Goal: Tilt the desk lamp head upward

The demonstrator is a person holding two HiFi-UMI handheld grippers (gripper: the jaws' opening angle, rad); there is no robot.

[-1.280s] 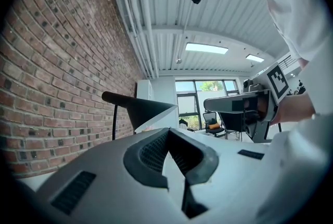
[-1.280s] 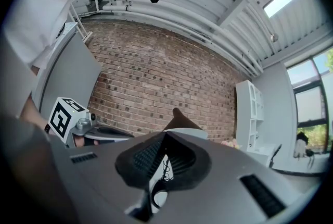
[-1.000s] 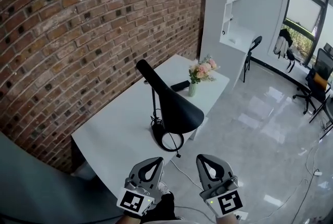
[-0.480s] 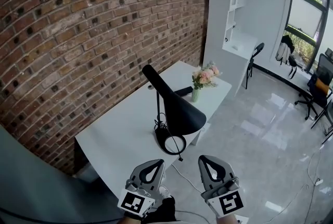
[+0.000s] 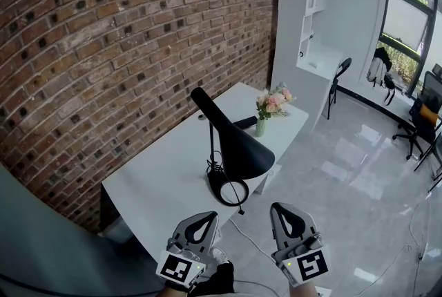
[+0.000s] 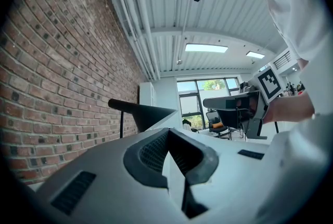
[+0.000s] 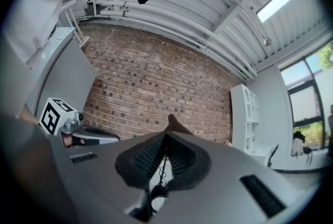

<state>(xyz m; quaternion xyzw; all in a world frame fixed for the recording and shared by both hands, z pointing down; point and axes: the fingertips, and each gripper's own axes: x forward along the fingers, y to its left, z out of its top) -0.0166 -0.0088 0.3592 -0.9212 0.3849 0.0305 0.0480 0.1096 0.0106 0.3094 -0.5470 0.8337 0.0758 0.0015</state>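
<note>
Flanking one brick wall [image 5: 103, 47], one white desk [image 5: 159, 181], open floor [image 5: 345, 171] lying along its right edge. Standing near that edge, one black desk lamp [image 5: 238, 147], head pointing down. Hovering short of the desk, two grippers: left gripper [image 5: 202, 218] and right gripper [image 5: 287, 211], both pinching together on nothing.

White table [image 5: 155, 181], bearing 1 black desk lamp [image 5: 238, 147], 1 vase of flowers [image 5: 261, 124], 1 small black item [image 5: 243, 122]
</note>
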